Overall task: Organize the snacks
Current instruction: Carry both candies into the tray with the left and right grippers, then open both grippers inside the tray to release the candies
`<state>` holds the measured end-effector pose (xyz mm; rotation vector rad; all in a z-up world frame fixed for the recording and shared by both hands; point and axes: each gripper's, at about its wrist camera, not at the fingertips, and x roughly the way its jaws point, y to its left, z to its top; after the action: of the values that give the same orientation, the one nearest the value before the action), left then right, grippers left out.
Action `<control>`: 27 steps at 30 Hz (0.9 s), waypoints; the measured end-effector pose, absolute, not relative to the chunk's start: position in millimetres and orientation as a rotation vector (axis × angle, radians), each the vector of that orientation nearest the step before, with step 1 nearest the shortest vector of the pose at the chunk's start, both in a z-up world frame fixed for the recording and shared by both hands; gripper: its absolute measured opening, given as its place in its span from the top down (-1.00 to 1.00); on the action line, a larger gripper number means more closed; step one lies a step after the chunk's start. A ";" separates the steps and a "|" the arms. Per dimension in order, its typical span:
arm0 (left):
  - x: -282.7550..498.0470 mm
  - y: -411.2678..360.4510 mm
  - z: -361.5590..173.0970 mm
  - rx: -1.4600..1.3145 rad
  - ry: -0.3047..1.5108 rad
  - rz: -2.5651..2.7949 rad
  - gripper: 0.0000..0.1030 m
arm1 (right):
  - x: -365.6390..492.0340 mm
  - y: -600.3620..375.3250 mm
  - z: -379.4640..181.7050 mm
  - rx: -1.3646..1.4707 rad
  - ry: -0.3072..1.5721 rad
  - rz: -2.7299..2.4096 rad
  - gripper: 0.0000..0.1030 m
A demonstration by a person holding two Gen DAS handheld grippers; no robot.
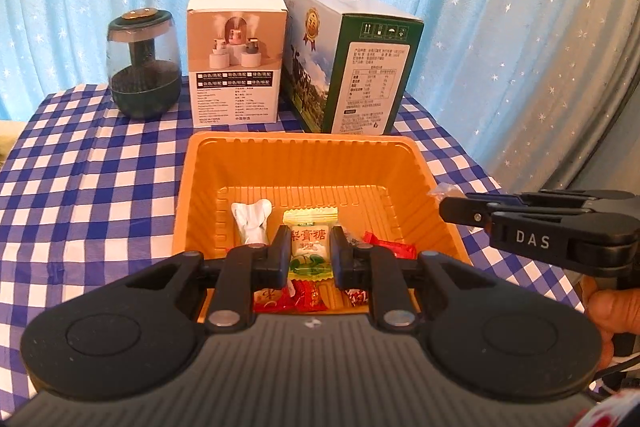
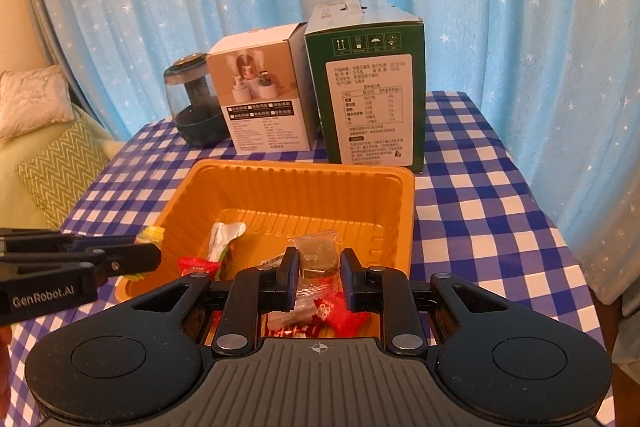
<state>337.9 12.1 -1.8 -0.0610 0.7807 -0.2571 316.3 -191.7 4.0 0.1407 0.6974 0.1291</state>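
Over the orange tray (image 1: 308, 163), my left gripper (image 1: 311, 251) was clenched on a yellow-and-green wrapped candy (image 1: 309, 245), its long axis running away from me along the fingers, crimped ends fore and aft. My right gripper (image 2: 319, 277) gripped a clear-wrapped brown snack (image 2: 316, 253), held upright between the pads above the tray's near end. In the left view the right gripper entered side-on at the tray's right rim.

A white packet (image 1: 250, 223) lay on the tray floor, pointing toward the far wall, with red wrappers (image 1: 386, 246) along the near side; the far half of the tray floor was bare. Behind the tray, close to its far rim, stood a white box (image 1: 236, 63) and a green carton (image 1: 352, 59), with a dark humidifier (image 1: 142, 63) further left. Checked cloth (image 1: 92, 163) lay open on both sides of the tray.
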 end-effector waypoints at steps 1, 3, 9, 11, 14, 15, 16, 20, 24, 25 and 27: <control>340.6 10.3 -3.4 -0.059 0.784 -0.259 0.65 | 318.9 -192.7 2.9 0.145 0.700 0.127 0.56; 344.7 7.2 -7.4 -0.057 0.794 -0.262 0.65 | 323.8 -194.2 0.7 0.154 0.705 0.124 0.56; 353.8 5.5 -18.1 -0.091 0.784 -0.267 0.43 | 327.5 -199.6 -7.2 0.169 0.719 0.116 0.56; 354.1 7.2 -19.2 -0.104 0.781 -0.254 0.38 | 326.5 -201.2 -9.4 0.174 0.722 0.113 0.56; 351.8 9.9 -20.0 -0.096 0.783 -0.243 0.38 | 325.3 -203.8 -12.1 0.180 0.727 0.111 0.56; 350.3 11.1 -20.3 -0.093 0.784 -0.239 0.38 | 325.4 -204.3 -12.4 0.182 0.728 0.111 0.56; 349.1 12.3 -20.6 -0.091 0.786 -0.236 0.37 | 324.9 -204.7 -12.4 0.184 0.729 0.111 0.56; 344.7 14.6 -21.4 -0.077 0.792 -0.224 0.36 | 323.8 -203.2 -11.8 0.186 0.729 0.115 0.56; 341.1 13.5 -20.8 -0.064 0.795 -0.226 0.35 | 323.8 -199.1 -8.8 0.188 0.724 0.124 0.56; 340.4 13.2 -20.6 -0.063 0.795 -0.227 0.35 | 324.1 -198.1 -8.0 0.188 0.723 0.126 0.56; 340.1 12.8 -20.4 -0.060 0.795 -0.226 0.34 | 325.1 -195.9 -6.4 0.187 0.720 0.131 0.56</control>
<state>340.1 12.8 -20.4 -0.0596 0.7949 -0.2257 325.1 -195.9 -6.4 0.1873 0.7201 0.1308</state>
